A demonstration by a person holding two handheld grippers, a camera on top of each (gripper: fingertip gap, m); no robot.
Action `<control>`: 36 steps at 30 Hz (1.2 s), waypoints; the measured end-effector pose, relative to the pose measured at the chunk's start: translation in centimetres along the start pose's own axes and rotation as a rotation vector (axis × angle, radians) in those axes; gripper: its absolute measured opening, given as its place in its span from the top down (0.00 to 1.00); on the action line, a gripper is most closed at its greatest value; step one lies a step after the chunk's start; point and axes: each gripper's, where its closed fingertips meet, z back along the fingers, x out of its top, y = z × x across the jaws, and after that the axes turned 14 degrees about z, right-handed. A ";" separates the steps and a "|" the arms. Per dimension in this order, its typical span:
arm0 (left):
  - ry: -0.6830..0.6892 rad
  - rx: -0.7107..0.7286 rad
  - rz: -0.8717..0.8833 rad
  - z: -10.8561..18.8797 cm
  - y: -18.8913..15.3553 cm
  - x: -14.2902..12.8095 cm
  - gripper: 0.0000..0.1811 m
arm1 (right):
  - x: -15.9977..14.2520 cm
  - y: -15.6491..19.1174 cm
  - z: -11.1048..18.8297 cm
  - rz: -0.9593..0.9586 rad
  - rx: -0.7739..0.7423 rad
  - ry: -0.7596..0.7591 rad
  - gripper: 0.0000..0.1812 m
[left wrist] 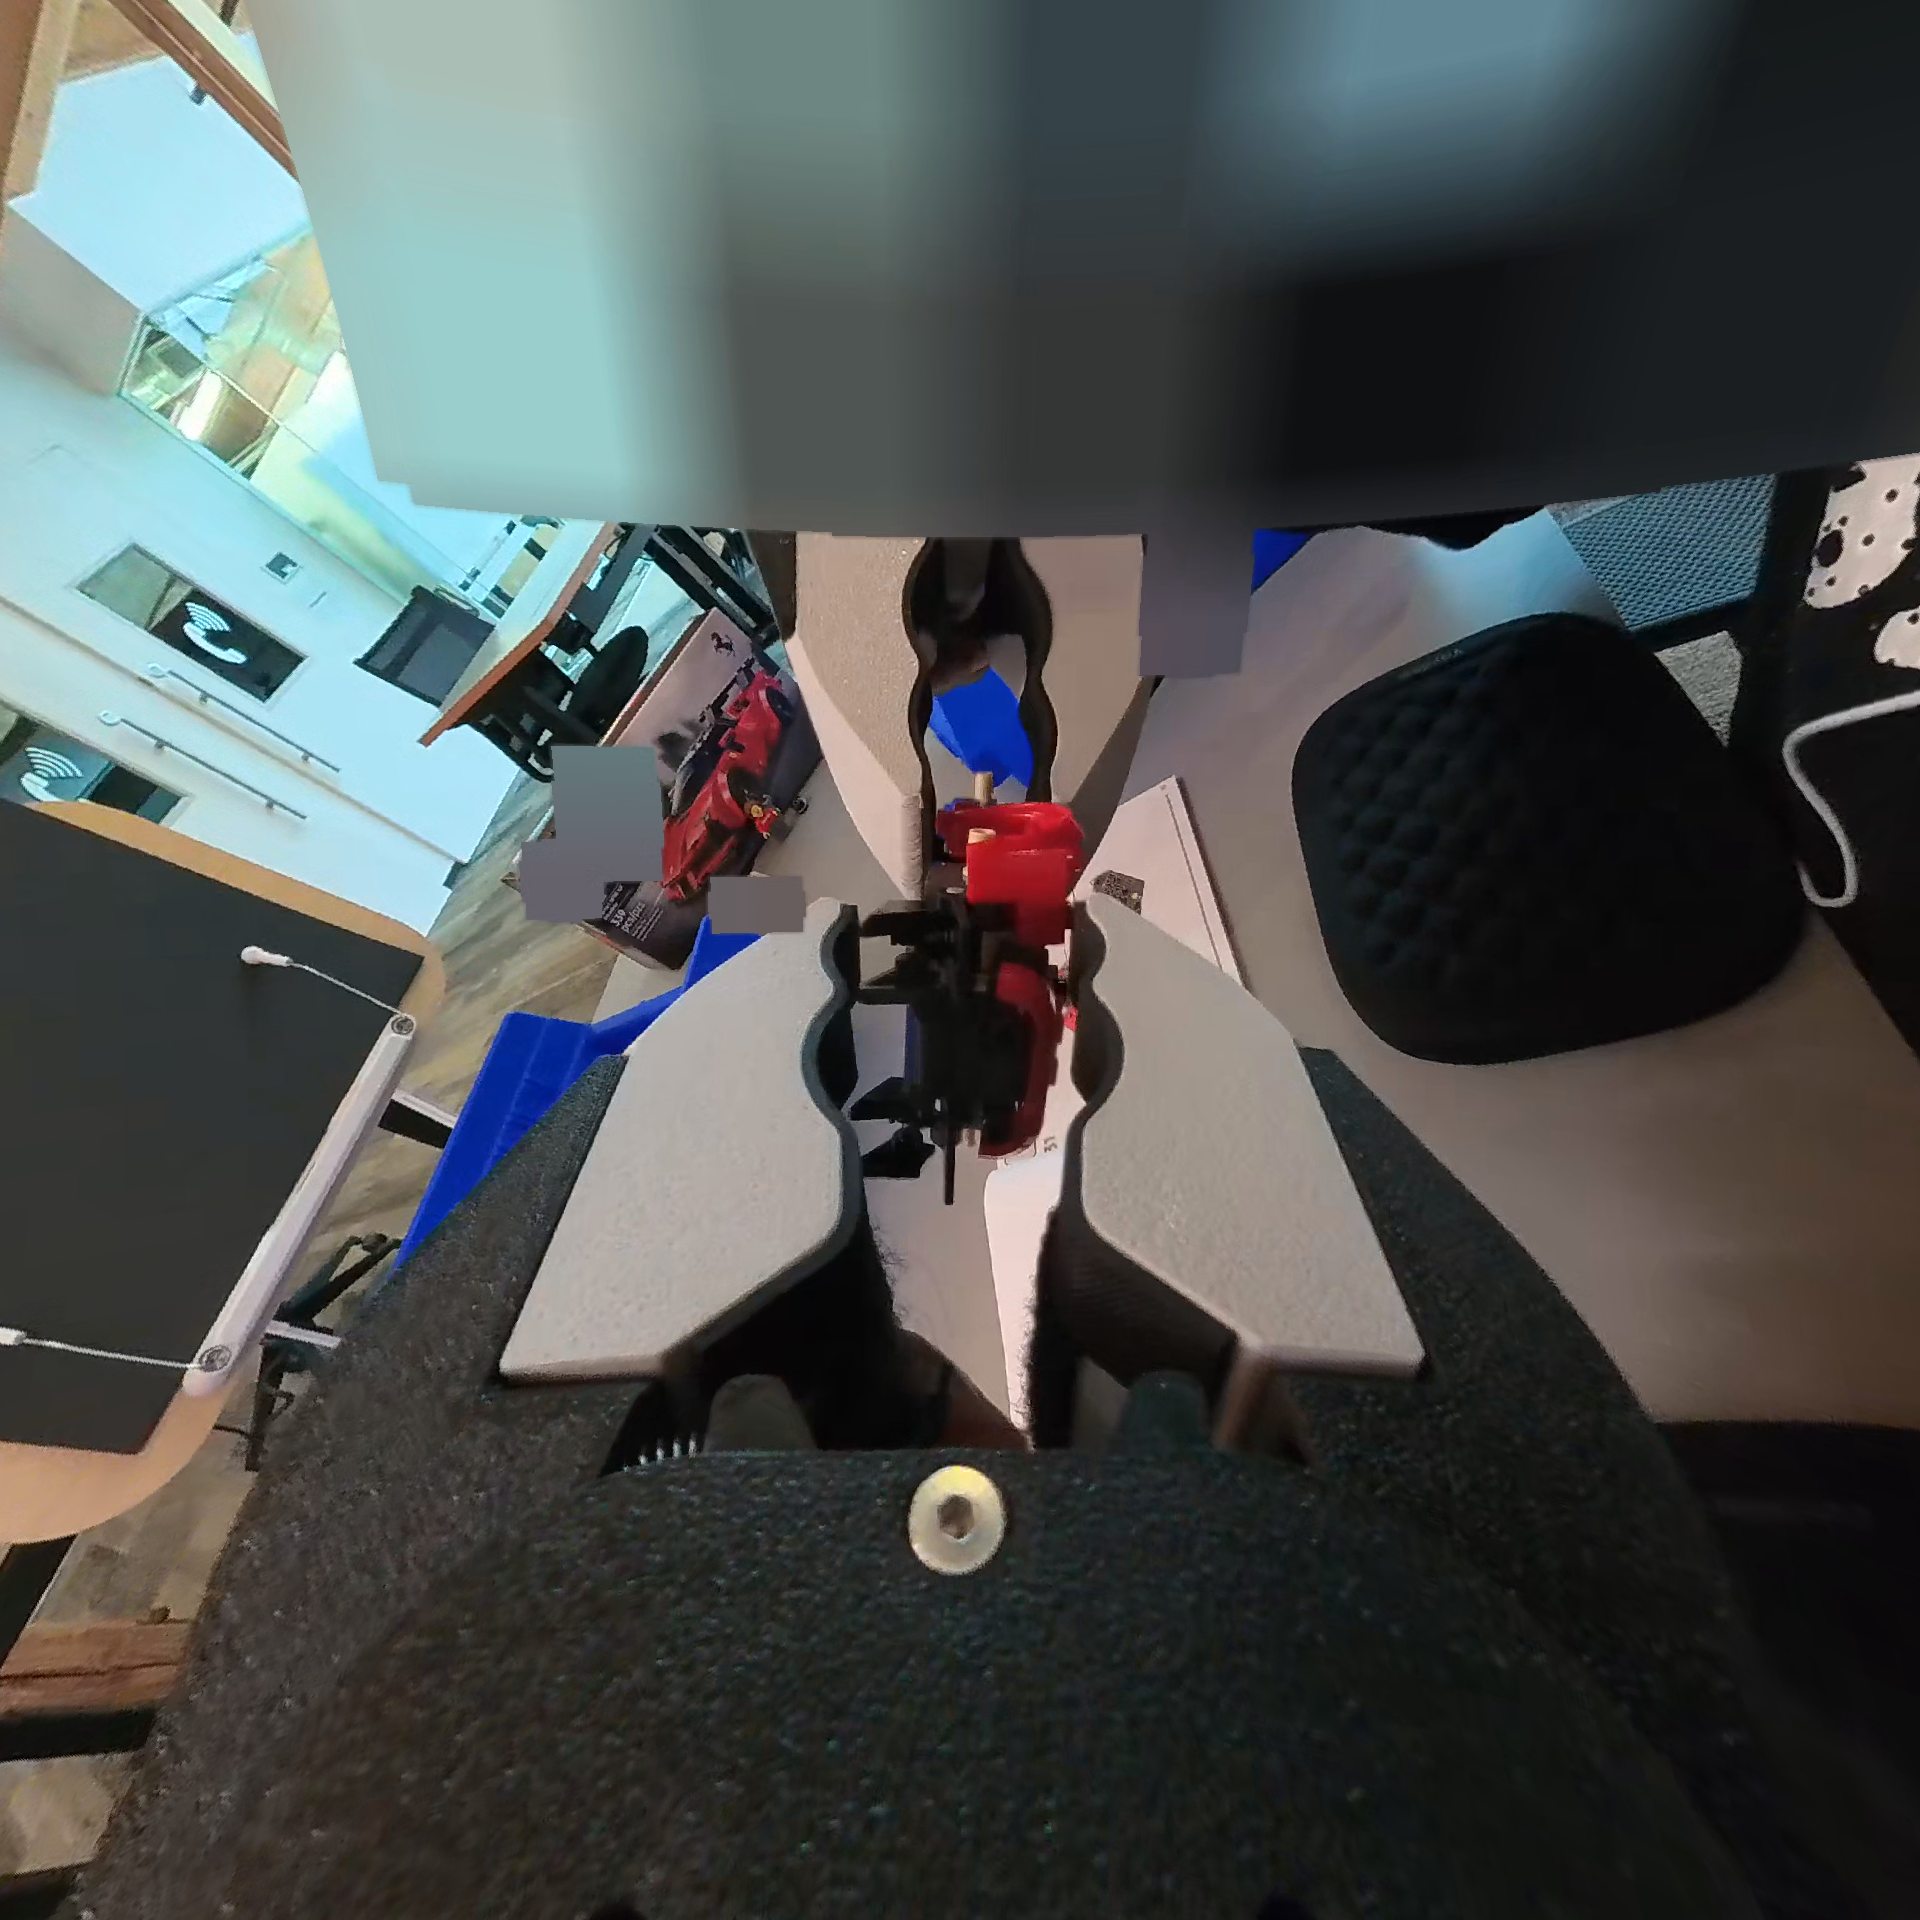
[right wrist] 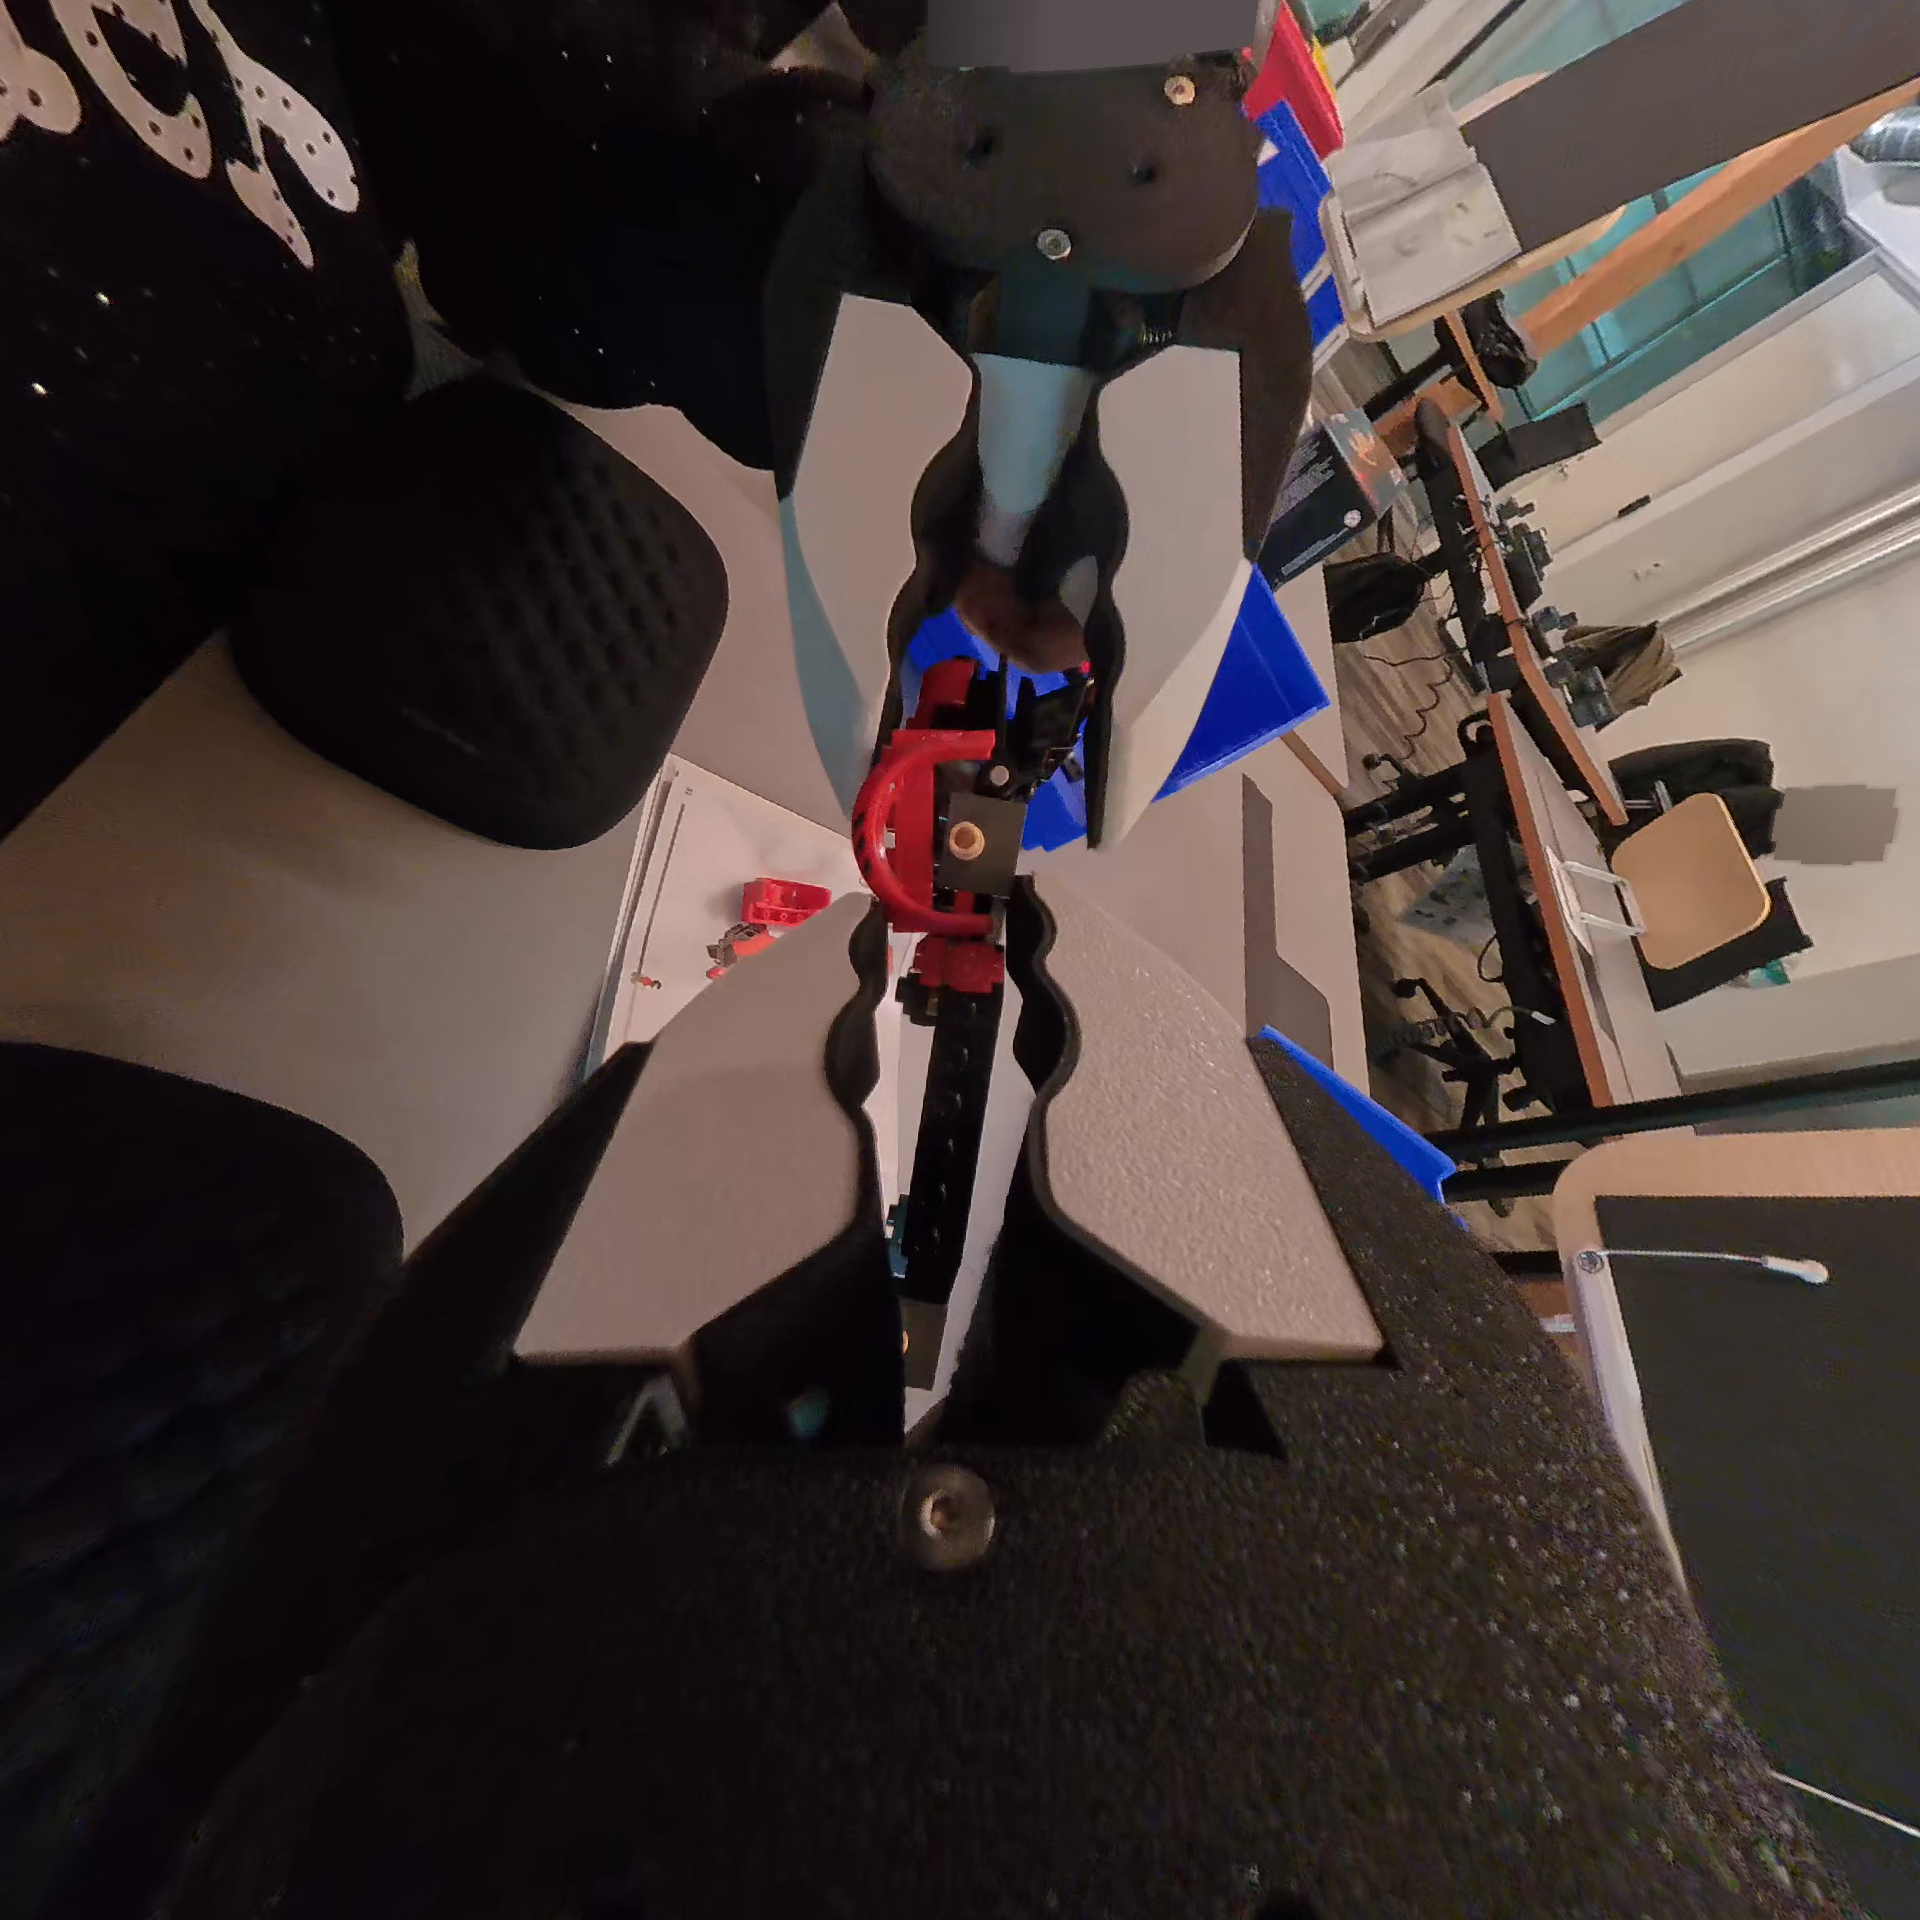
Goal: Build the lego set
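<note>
Both grippers, left (left wrist: 961, 1039) and right (right wrist: 945, 1039), have jaws clamped on the red-and-black lego assembly (right wrist: 940, 831); uneven squeezing or twisting could pop pieces apart

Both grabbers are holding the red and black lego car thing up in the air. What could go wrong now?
1. The lego model hangs above the table, held only between the left gripper and the right gripper. If either slips, it may fall.
2. Squeezing or twisting from both ends might pop bricks apart.
3. Loose red pieces lie on the instruction sheet below; a falling model could scatter them.
</note>
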 end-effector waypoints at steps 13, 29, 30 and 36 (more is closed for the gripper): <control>-0.017 0.002 -0.051 0.5 -0.7 1.0 0.83 | 1.1 -0.4 0.2 0.085 -0.026 0.009 0.88; 0.146 -0.006 -0.233 0.0 -0.9 -0.7 0.85 | 0.5 0.1 -0.4 0.227 0.160 0.299 0.88; 0.145 -0.009 -0.231 0.0 -0.9 -0.7 0.85 | 0.6 0.1 -0.3 0.221 0.162 0.297 0.88; 0.145 -0.027 -0.217 0.1 -0.9 -0.7 0.85 | 0.5 0.2 -0.4 0.169 0.173 0.301 0.88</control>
